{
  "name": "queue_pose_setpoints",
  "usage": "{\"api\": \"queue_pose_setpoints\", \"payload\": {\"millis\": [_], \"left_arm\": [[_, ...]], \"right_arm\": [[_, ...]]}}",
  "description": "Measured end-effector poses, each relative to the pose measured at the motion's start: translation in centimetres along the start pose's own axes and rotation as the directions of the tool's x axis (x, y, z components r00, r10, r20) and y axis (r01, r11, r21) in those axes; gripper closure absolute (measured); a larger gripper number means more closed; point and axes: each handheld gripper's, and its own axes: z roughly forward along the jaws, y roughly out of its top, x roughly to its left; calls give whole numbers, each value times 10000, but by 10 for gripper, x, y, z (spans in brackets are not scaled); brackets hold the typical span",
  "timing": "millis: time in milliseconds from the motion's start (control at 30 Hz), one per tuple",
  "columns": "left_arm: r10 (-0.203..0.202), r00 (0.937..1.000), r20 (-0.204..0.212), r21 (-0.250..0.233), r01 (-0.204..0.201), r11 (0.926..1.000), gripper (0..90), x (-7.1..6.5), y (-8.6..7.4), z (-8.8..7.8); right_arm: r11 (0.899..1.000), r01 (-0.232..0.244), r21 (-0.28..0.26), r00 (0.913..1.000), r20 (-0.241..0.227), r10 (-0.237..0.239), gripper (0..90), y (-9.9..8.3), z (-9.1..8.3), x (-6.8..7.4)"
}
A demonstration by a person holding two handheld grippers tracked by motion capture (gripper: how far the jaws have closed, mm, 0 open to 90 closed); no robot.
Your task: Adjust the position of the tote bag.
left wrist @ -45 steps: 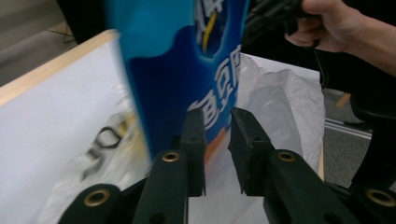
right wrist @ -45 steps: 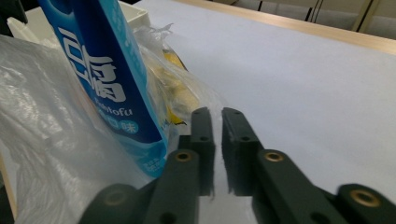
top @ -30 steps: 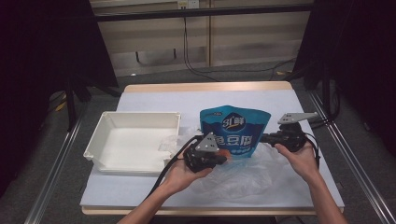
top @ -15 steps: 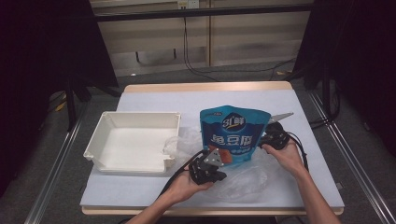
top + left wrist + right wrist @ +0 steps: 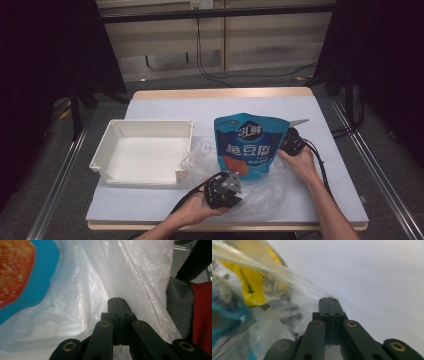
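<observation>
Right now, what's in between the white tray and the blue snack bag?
In the high view, crinkly clear plastic bag spreads over the table between the white tray and the blue snack bag.

My black jaws look like dull plastic. The thin clear plastic bag (image 5: 105, 277) is crinkly and shiny; the blue pouch (image 5: 249, 145) is glossy.

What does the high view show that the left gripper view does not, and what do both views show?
The high view alone has the white tray, the right gripper beside the blue pouch and the table. The left gripper view alone has the left gripper with its jaws pressed together on the clear plastic bag, and a red and grey sleeve. Both have the pouch and the bag.
</observation>
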Motion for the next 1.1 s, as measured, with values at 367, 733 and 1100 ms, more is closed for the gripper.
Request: {"api": "queue_pose_setpoints", "payload": {"millis": [367,733,1100], "left_arm": [[244,9976,642,17,-246,9997,900,-16,-9,-5],[130,9991,405,-238,-120,9996,900,-20,-12,-4],[-580,9983,-53,-592,576,9966,900,1,-17,-8]], "right_arm": [[9967,-554,-591,9938,927,607,900,6,6,-20],[9923,-1004,-723,9798,1662,1112,900,14,11,-30],[9890,-1155,-924,9779,1639,1295,900,15,11,-33]]}}
